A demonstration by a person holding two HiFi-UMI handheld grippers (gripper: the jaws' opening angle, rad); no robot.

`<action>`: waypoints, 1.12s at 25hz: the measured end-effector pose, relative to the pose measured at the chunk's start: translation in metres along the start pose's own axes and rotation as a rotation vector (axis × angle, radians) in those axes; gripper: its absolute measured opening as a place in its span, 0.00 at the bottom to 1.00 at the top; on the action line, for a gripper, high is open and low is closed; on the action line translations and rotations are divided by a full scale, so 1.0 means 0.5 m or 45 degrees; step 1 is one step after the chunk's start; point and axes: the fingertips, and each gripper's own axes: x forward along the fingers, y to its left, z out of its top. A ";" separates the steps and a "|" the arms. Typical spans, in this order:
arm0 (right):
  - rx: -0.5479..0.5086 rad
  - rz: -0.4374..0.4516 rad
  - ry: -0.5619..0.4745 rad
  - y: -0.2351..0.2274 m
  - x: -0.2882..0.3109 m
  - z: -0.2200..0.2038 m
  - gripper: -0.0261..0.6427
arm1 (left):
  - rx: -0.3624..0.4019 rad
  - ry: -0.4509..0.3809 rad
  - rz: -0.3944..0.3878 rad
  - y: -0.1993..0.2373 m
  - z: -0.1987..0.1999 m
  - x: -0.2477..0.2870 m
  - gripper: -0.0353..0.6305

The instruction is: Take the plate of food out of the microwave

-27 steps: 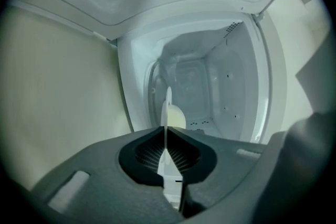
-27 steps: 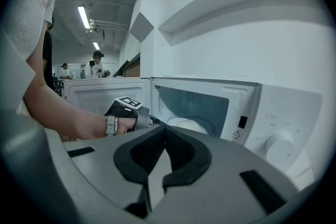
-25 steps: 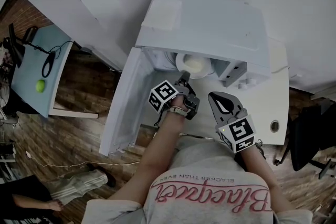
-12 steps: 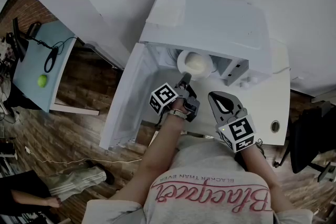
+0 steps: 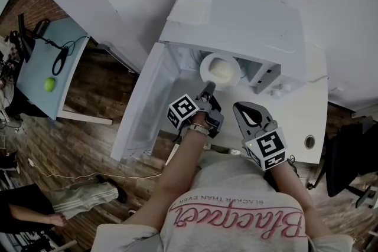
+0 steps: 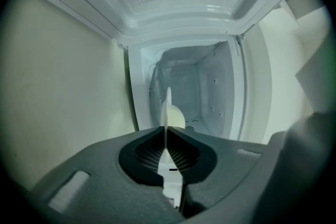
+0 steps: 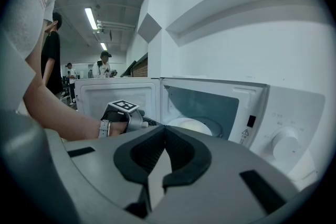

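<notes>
plate (image 5: 203, 69): white, in the mouth of the open microwave (image 5: 236, 20), its far side under the oven's roof as I look down from the head view
food (image 5: 222, 72): a pale yellowish mound in the middle of the plate
left gripper (image 5: 207, 90): I have its fingers closed on the near rim of the plate; in the left gripper view the rim stands edge-on, pinched between the pads
right gripper (image 5: 238, 107): fingers closed on each other with nothing between them; I hold it over the worktop (image 5: 298, 118) in front of the control panel, just beside the left gripper and clear of the plate
door (image 5: 142, 106): swung wide open to my left
knob (image 7: 286, 145): round and white, on the panel to the right of the cavity
room: in the right gripper view, people (image 7: 103, 65) stand far off beyond the open door
</notes>
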 end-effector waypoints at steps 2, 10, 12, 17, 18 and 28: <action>0.000 0.008 -0.001 0.002 -0.003 -0.001 0.06 | 0.000 -0.006 -0.005 0.000 -0.004 -0.007 0.08; -0.008 0.051 -0.018 0.015 -0.018 -0.003 0.06 | -0.003 -0.041 -0.001 0.002 -0.019 -0.038 0.08; -0.009 0.058 -0.021 0.016 -0.022 -0.004 0.06 | 0.001 -0.049 -0.003 0.001 -0.024 -0.045 0.08; -0.002 0.072 -0.028 0.017 -0.033 -0.008 0.06 | 0.017 -0.070 -0.021 -0.007 -0.036 -0.067 0.08; -0.003 0.075 -0.028 0.018 -0.034 -0.009 0.06 | 0.019 -0.072 -0.023 -0.008 -0.039 -0.070 0.08; 0.010 0.120 -0.045 0.026 -0.053 -0.012 0.06 | 0.013 -0.117 -0.033 -0.025 -0.059 -0.108 0.08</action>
